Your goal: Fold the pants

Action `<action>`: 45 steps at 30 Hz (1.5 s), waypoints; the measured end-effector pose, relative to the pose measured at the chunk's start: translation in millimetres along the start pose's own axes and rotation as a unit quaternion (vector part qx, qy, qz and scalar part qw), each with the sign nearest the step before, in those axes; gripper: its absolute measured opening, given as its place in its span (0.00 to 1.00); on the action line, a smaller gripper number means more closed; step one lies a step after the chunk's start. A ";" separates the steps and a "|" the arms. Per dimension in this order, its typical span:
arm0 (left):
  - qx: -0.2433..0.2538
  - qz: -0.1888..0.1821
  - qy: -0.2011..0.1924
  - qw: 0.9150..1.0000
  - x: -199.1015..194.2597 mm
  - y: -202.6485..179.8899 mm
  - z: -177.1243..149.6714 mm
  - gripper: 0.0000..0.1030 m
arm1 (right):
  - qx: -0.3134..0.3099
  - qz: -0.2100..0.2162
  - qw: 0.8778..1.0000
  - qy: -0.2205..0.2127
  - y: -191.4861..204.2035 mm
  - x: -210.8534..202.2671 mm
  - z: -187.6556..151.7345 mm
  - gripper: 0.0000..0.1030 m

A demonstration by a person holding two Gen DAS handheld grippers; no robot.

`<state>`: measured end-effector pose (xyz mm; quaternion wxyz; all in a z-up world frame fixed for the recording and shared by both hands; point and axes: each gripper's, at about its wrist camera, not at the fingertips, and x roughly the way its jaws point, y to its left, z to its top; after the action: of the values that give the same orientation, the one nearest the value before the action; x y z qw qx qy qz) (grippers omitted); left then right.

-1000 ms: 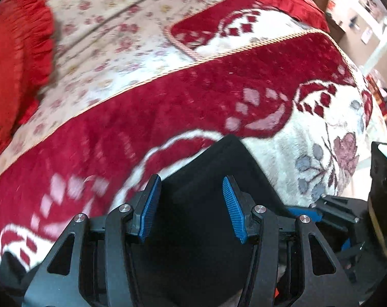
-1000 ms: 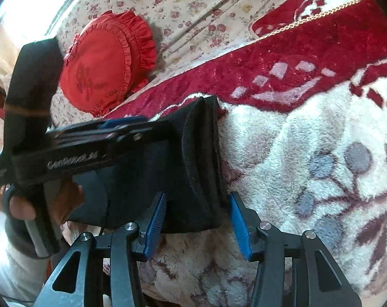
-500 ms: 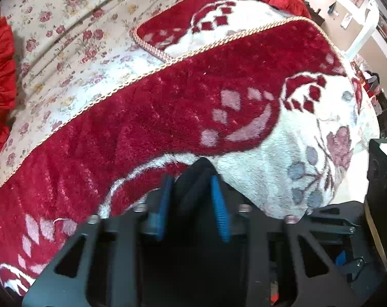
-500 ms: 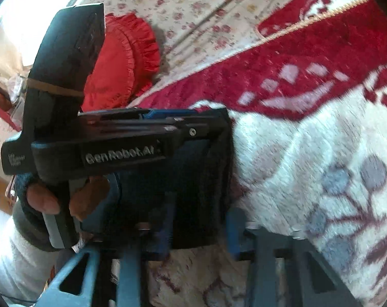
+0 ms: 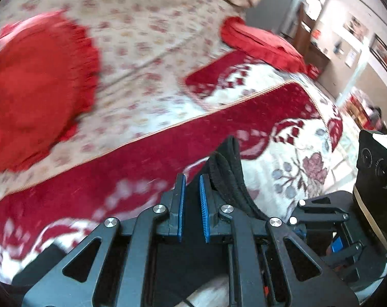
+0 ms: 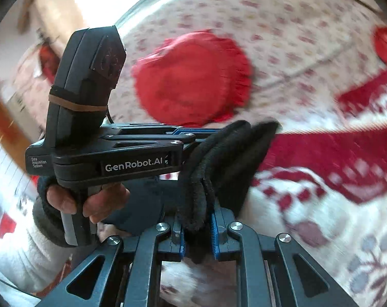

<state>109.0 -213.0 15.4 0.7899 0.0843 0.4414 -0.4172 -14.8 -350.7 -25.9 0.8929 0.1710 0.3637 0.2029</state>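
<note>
The black pants (image 5: 226,171) are bunched into thick folds and lifted off the red and white plush blanket (image 5: 270,117). My left gripper (image 5: 191,177) is shut on one fold, with dark cloth filling the narrow gap between its blue pads. In the right wrist view, my right gripper (image 6: 196,220) has its jaws closing on a thick rolled edge of the pants (image 6: 201,179), and the pads press on the cloth. The left gripper (image 6: 193,135) shows there from the side, held by a hand (image 6: 91,204), gripping the same bundle just above.
A round red frilled cushion (image 5: 32,97) lies on the floral sheet (image 5: 147,25) at the far left. A red pillow (image 5: 260,41) sits at the back right. The right gripper's camera housing (image 5: 375,174) stands close on the right. Beyond the bed's right edge is the room floor.
Both grippers went from wide open around the pants' edge to closed on it. Both then rose with the cloth, which now hangs bunched above the blanket.
</note>
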 end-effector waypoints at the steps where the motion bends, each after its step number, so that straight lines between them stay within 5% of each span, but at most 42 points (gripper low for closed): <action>1: -0.016 0.009 -0.003 1.000 -10.0 14.0 -9.3 0.10 | -0.010 0.008 1.000 0.005 9.2 7.0 2.1 0.14; 9: -0.162 0.091 0.000 0.983 -51.4 107.6 -92.0 0.10 | -0.048 0.076 0.990 0.104 64.4 114.6 -18.1 0.14; 12: -0.210 0.090 -0.005 0.974 -59.8 127.5 -114.8 0.10 | -0.045 0.073 0.986 0.142 70.9 156.9 -28.1 0.25; 14: -0.226 0.093 -0.009 0.970 -63.9 131.2 -123.5 0.10 | -0.053 0.095 0.985 0.133 80.0 151.8 -31.0 0.44; 17: -0.229 0.101 -0.015 0.968 -65.9 122.7 -130.5 0.10 | -0.054 0.147 0.981 0.112 88.5 124.1 -22.1 0.45; 22: -0.230 0.090 -0.005 0.969 -50.5 103.7 -131.8 0.34 | -0.031 0.077 0.996 0.046 57.2 80.9 -0.9 0.45; 25: -0.232 0.133 0.002 0.964 -35.0 92.3 -131.7 0.35 | -0.013 0.011 0.999 0.049 33.4 85.0 0.9 0.45; 29: -0.245 0.147 0.015 0.958 -15.5 85.7 -134.6 0.35 | 0.005 0.001 0.998 0.059 19.8 102.6 -5.4 0.45; 31: -0.252 0.147 0.006 0.956 -12.2 83.4 -134.6 0.33 | 0.003 -0.012 0.998 0.059 16.9 111.3 -6.0 0.44; 33: -0.257 0.140 0.002 0.956 -10.0 82.6 -134.3 0.17 | 0.003 -0.018 0.998 0.058 9.8 111.9 -2.0 0.43; 36: -0.254 0.143 0.001 0.957 -13.0 79.9 -133.3 0.11 | 0.008 -0.008 0.998 0.056 9.5 98.3 -1.3 0.41; 45: -0.254 0.144 0.000 0.956 -31.4 81.9 -144.8 0.09 | -0.006 0.005 0.998 0.063 24.9 96.4 -0.3 0.41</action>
<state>70.0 -69.8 -66.1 0.8371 -0.0563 0.5160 -0.1729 42.1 -282.4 -70.8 0.8683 0.1548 0.4170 0.2195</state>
